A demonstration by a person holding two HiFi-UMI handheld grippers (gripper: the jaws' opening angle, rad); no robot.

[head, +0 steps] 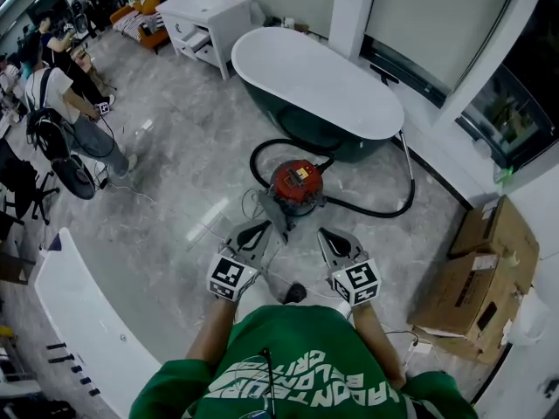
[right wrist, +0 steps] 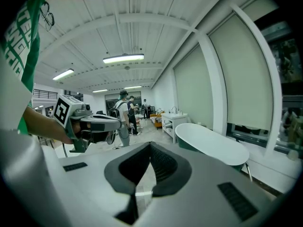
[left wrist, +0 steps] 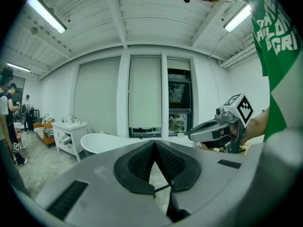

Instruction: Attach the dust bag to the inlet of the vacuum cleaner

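In the head view, a red-topped vacuum cleaner (head: 297, 184) stands on the grey marble floor (head: 192, 138). Its black hose (head: 384, 209) loops out on both sides of it. A white bathtub (head: 323, 77) stands just behind the vacuum cleaner, and cardboard boxes (head: 476, 278) lie well apart from it on the right. On the near side of the vacuum cleaner, the left gripper (head: 258, 230) and the right gripper (head: 334, 238) both point toward it, near it and apart from each other. A grey part at the vacuum cleaner's near edge sits between their tips, but it is too small to identify. Far from the vacuum cleaner, people (head: 61, 103) stand on the floor.

In the left gripper view, the jaws are closed tip to tip with nothing between them. The bathtub shows past them.

In the right gripper view, this pair is also closed tip to tip and empty, and a hand (right wrist: 45, 124) holds the left gripper alongside.
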